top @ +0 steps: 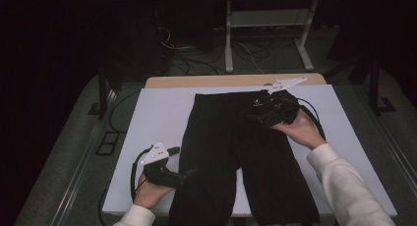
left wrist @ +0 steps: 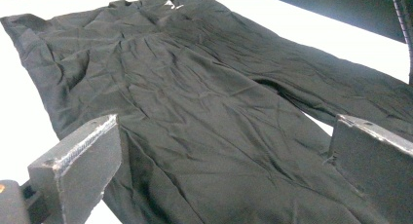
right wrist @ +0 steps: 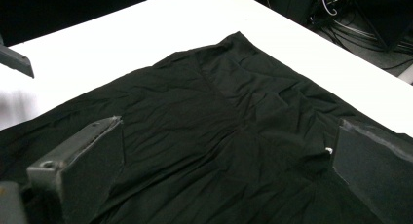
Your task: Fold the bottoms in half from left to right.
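A pair of black shorts lies flat on the white table cover, waistband at the far end and legs towards the person. My left gripper sits at the outer edge of the left leg and points right. In the left gripper view it is open, its jaws wide apart over the wrinkled cloth. My right gripper rests over the right side of the waistband and points left. In the right gripper view it is open above the fabric, with nothing clamped.
The white cover leaves bare strips left and right of the shorts, with a wooden table edge at the far side. Beyond it stand white desk legs and floor cables. A small white label marks the waistband.
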`<move>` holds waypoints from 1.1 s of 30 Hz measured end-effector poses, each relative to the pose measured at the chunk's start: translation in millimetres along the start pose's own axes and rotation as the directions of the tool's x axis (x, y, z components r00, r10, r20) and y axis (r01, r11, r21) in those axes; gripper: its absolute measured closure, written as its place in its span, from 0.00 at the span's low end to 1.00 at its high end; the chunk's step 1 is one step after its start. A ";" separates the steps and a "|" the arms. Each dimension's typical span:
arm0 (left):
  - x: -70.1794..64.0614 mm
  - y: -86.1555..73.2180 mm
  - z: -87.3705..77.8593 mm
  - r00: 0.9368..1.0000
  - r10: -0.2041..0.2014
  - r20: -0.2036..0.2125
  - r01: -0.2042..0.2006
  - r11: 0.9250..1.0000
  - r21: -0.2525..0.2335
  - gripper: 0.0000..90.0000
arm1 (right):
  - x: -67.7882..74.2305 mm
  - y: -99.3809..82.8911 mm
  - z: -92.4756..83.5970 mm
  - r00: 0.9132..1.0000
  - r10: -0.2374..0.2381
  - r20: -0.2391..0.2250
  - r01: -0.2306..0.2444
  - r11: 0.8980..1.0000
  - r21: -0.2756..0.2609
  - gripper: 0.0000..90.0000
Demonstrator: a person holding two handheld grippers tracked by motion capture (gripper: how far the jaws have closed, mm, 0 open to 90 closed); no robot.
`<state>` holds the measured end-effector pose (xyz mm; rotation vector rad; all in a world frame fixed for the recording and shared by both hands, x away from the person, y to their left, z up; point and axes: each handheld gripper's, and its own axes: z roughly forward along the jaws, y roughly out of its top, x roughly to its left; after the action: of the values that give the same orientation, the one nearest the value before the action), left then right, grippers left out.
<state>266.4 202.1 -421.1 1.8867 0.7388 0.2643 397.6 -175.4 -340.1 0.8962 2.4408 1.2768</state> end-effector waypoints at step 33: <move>0.5 0.3 1.8 1.000 0.004 0.007 -0.004 1.000 0.003 0.00 | -21.5 30.4 51.4 0.997 0.046 0.056 -0.047 0.999 0.014 0.00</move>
<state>267.7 200.9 -421.6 1.8915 0.7313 0.2586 451.0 -142.0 -347.2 0.9851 2.4033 1.2328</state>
